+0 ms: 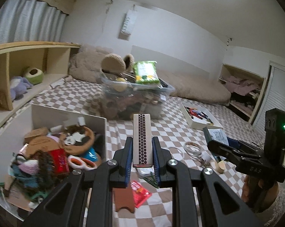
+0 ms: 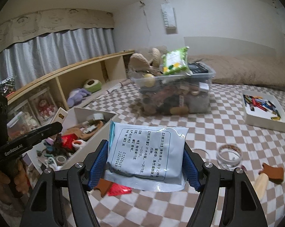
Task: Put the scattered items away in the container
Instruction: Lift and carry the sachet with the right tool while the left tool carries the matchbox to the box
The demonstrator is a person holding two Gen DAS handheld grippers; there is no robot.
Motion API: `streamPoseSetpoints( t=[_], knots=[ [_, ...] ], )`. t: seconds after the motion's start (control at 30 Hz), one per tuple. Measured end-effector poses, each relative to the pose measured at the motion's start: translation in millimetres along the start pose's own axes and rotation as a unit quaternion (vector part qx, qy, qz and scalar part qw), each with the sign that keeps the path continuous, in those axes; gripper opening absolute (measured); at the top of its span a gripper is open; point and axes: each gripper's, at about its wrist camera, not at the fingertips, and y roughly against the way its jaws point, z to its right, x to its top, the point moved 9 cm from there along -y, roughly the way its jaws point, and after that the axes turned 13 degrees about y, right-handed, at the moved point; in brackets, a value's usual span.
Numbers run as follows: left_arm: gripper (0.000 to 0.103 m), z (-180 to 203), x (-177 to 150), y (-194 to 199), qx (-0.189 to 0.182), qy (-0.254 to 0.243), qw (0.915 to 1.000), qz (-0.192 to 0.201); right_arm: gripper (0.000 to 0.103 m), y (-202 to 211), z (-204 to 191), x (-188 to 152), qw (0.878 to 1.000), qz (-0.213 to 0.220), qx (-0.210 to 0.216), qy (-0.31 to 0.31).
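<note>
My left gripper [image 1: 142, 143] is shut on a small white matchbox [image 1: 142, 138] with a dark honeycomb strip, held upright above the checkered bed. My right gripper [image 2: 145, 151] is shut on a pale blue foil sachet [image 2: 145, 151] printed with black text, its blue pads pressing both edges. In the left wrist view that right gripper [image 1: 218, 141] shows at the right, sachet [image 1: 219, 135] in its jaws. A white open box [image 1: 66, 113] [image 2: 97, 132] full of mixed small items sits to the left of both grippers. Loose on the bed lie a red packet [image 1: 140, 193], a brown piece [image 1: 123, 198] and tape rolls [image 2: 228, 155].
A clear plastic bin [image 1: 134, 98] [image 2: 172, 94] heaped with toys and a green pack stands further back. A white tray [image 2: 265, 109] of coloured pens lies at the right. Wooden shelves [image 1: 29, 60] with plush toys line the left; a beige blanket [image 2: 246, 70] lies behind. A wooden peg [image 2: 261, 183] rests at the right.
</note>
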Motion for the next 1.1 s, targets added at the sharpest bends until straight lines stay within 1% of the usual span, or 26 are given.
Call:
streamPoseSetpoints(
  t=[0.3, 0.6, 0.8, 1.1],
  knots=[
    [0.02, -36, 28, 24, 0.029, 0.028, 0.9983, 0.042, 0.074, -14, -42, 30, 0.999, 0.023, 0.037, 0.021],
    [0.02, -73, 51, 49, 0.051, 0.059, 0.9939, 0.078, 0.074, -33, -86, 48, 0.995, 0.026, 0.086, 0.033],
    [0.02, -98, 59, 62, 0.074, 0.075, 0.9899, 0.095, 0.074, -52, -121, 45, 0.991, 0.008, 0.128, 0.036],
    [0.02, -125, 61, 67, 0.097, 0.09, 0.9864, 0.098, 0.074, -85, -184, 20, 0.979, -0.048, 0.189, 0.057]
  ],
)
